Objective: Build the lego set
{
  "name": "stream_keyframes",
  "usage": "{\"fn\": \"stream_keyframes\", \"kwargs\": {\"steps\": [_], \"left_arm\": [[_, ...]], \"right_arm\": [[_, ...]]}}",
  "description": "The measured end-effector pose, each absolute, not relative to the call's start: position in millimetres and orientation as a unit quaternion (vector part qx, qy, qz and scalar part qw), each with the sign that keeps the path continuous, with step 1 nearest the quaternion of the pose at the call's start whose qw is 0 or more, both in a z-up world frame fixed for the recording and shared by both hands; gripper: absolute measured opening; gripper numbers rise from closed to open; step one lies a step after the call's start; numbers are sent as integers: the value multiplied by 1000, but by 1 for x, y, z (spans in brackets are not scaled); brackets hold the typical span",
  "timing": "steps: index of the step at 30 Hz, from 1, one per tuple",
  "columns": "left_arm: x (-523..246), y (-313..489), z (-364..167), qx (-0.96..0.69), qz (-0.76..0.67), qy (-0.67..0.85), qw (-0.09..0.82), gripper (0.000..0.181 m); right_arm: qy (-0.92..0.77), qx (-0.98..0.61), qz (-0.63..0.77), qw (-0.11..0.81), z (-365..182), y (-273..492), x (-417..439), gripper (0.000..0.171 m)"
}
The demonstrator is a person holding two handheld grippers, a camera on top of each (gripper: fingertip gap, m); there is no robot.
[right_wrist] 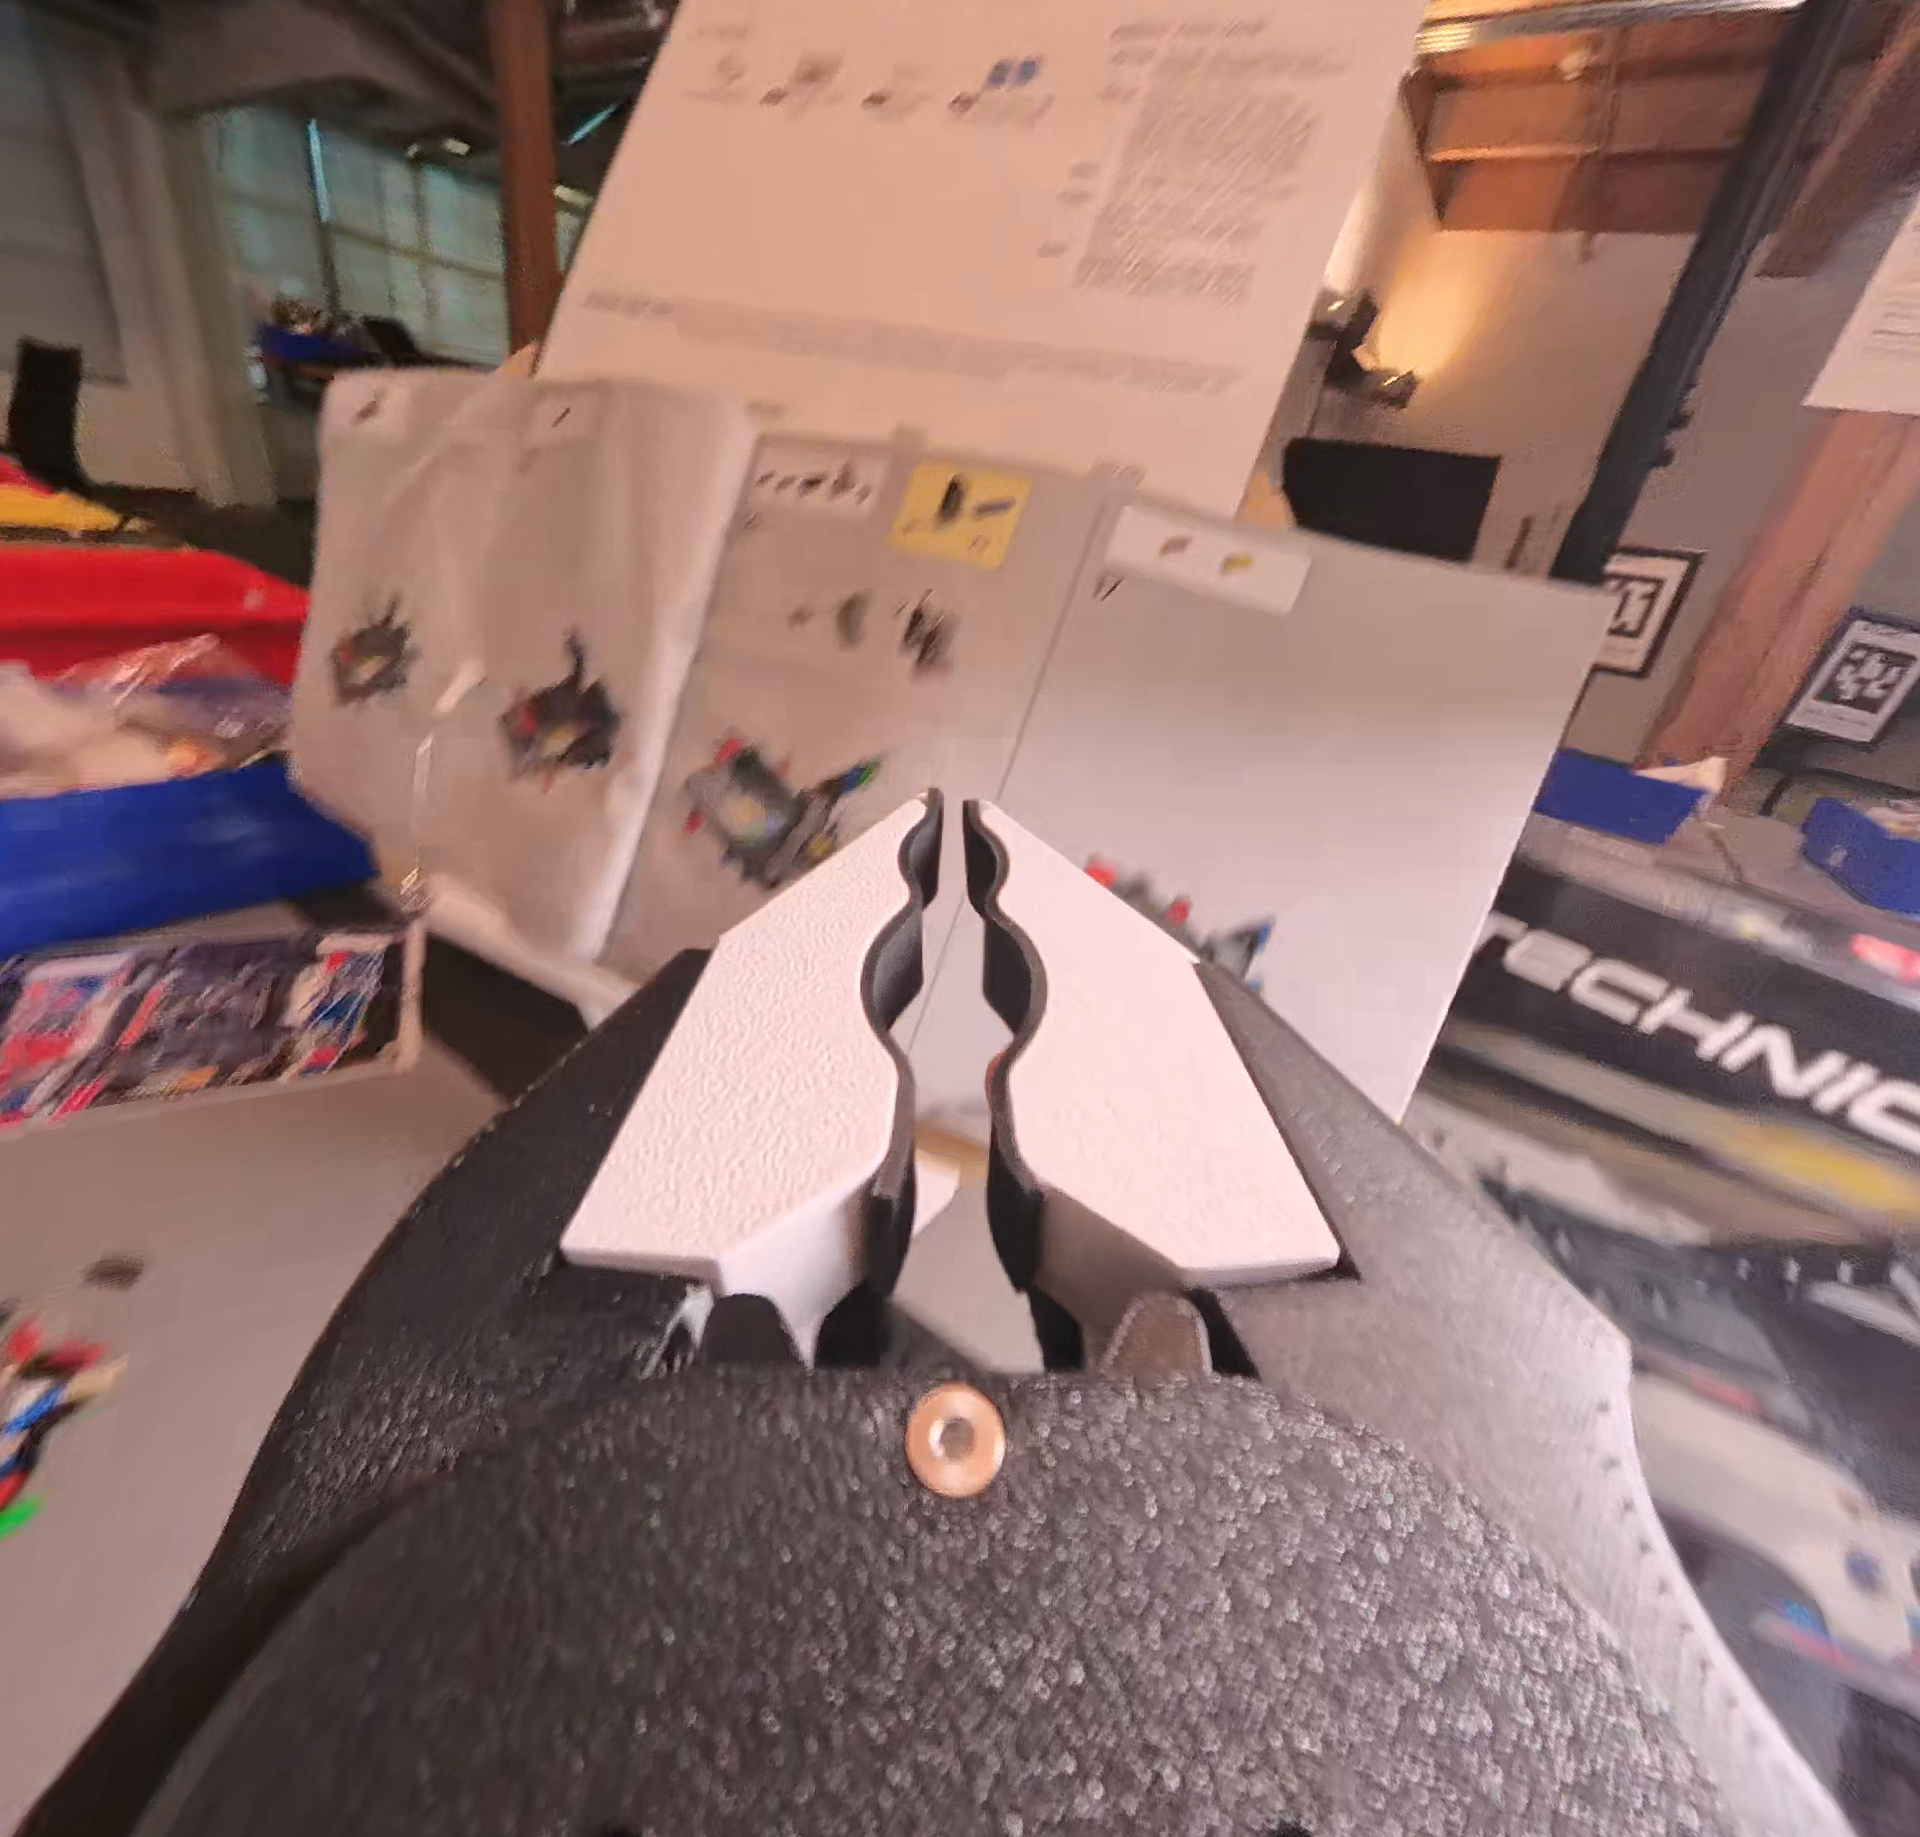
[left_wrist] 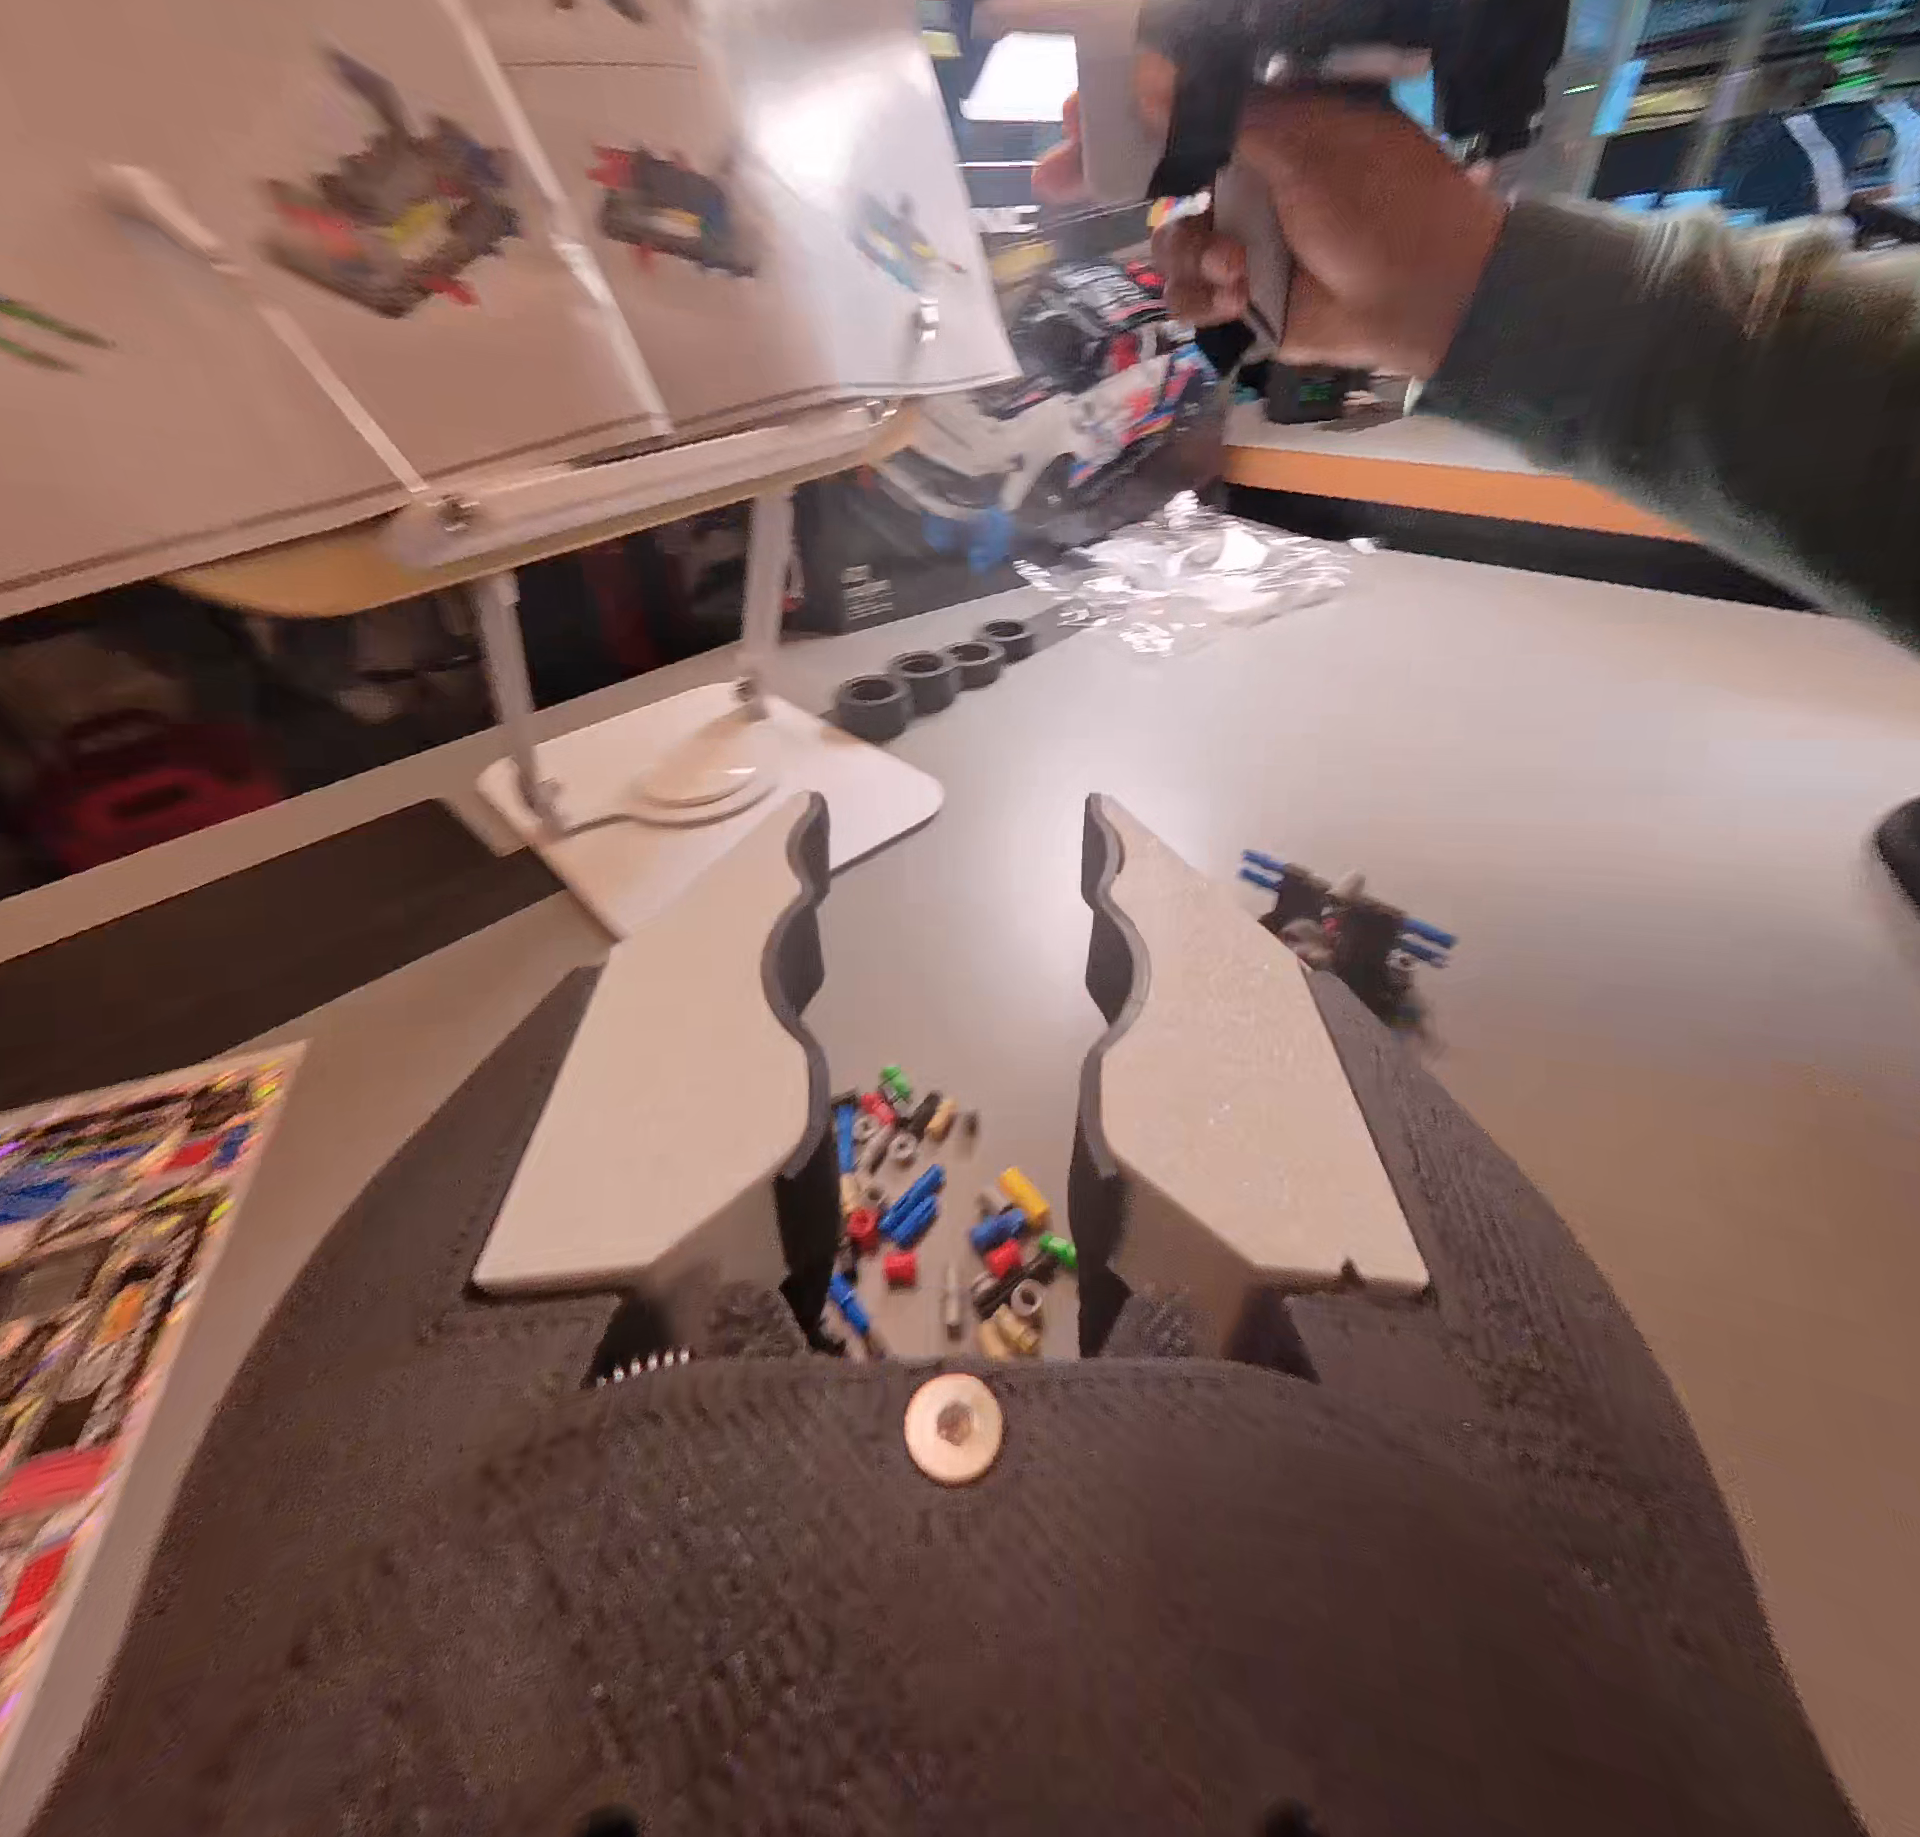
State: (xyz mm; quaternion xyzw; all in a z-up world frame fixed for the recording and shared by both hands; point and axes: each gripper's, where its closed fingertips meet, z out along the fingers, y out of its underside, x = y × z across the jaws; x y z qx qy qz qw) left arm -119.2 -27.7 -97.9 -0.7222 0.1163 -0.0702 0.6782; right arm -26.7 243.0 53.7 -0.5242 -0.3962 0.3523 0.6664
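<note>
My left gripper [left_wrist: 951,821] is open and empty, low over a pile of small coloured lego pins and connectors [left_wrist: 935,1205] on the grey table [left_wrist: 1455,748]. A small black and blue partial assembly [left_wrist: 1351,925] lies just right of its right finger. The instruction booklet [left_wrist: 364,229] stands open on a white stand [left_wrist: 727,800] at the back left. My right gripper [right_wrist: 951,811] is raised in front of the booklet [right_wrist: 790,665] and shut on the thin edge of one page [right_wrist: 1299,800]. It shows in the left wrist view [left_wrist: 1184,213], held by a hand [left_wrist: 1351,249].
Several black tyres [left_wrist: 935,675] sit in a row behind the stand. A crumpled clear bag [left_wrist: 1195,572] and the set's box [left_wrist: 1091,416] lie at the back. A printed colourful sheet [left_wrist: 114,1268] lies at the left. A tray of parts [right_wrist: 187,1008] sits left of the stand. Tip to tip, the grippers are about 30 centimeters apart.
</note>
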Motion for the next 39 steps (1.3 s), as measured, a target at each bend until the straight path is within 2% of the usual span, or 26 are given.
{"fn": "stream_keyframes", "kwargs": {"steps": [5, 11, 39], "left_arm": [[-150, -33, -118, -734, -41, 74, 674, 39], [-155, -24, -133, -745, -54, 79, 660, 37], [-147, -23, -138, -751, -59, 89, 651, 35]], "right_arm": [[-358, -532, 352, 682, 92, 300, -62, 0], [-362, -539, 333, 684, 95, 330, -85, 0], [-385, -547, 311, 675, 89, 354, -71, 0]]}}
